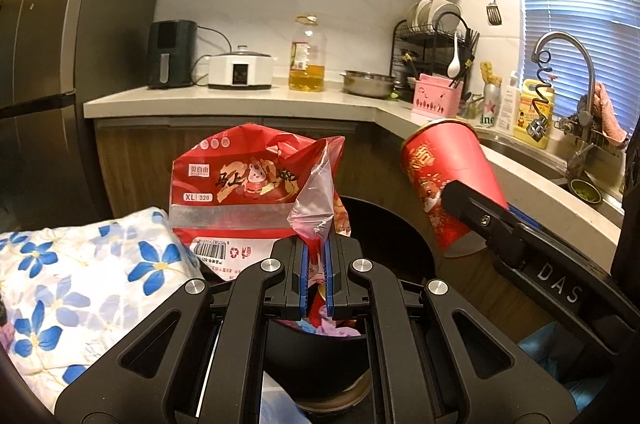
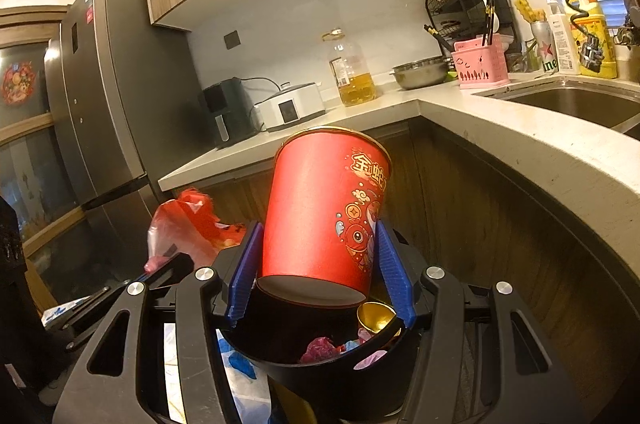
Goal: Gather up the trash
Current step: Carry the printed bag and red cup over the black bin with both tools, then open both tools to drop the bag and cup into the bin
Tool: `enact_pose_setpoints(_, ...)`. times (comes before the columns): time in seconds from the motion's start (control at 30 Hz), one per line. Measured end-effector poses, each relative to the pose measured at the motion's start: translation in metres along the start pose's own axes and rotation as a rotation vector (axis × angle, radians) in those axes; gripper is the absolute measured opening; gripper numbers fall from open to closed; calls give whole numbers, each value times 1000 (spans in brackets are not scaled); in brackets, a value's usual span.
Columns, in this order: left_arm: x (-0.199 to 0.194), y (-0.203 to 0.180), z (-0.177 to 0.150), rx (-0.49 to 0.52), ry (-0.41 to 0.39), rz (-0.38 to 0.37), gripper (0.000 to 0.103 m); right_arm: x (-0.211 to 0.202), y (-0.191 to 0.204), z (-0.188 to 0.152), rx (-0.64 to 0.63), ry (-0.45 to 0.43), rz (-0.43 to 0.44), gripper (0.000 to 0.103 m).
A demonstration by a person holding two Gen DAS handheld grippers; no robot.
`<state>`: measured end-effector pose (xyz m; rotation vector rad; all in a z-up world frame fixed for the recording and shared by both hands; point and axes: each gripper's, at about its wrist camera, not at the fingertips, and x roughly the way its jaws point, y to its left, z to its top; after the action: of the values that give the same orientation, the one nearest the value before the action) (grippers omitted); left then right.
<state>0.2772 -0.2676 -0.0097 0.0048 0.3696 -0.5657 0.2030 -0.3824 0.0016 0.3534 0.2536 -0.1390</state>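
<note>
Pale stone counter [image 2: 460,120] under wood cabinets; left gripper [image 1: 316,256] pinches red bag [image 1: 240,176], right gripper [image 2: 320,264] seemingly clamps cup [image 2: 324,208].

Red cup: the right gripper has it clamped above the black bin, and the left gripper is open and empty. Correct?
Not quite. The left gripper isn't empty: the left wrist view shows it shut on a red plastic bag. The right gripper does hold the red cup above the black bin.

Black hand-held gripper [image 1: 316,260] — blue pads, silver screws.
</note>
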Motion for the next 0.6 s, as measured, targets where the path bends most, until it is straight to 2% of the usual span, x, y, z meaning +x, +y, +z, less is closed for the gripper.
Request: enact_pose_setpoints(0.6,34,4,-3,-6,30,-27,5,26,-4,7,-38,15,11,57)
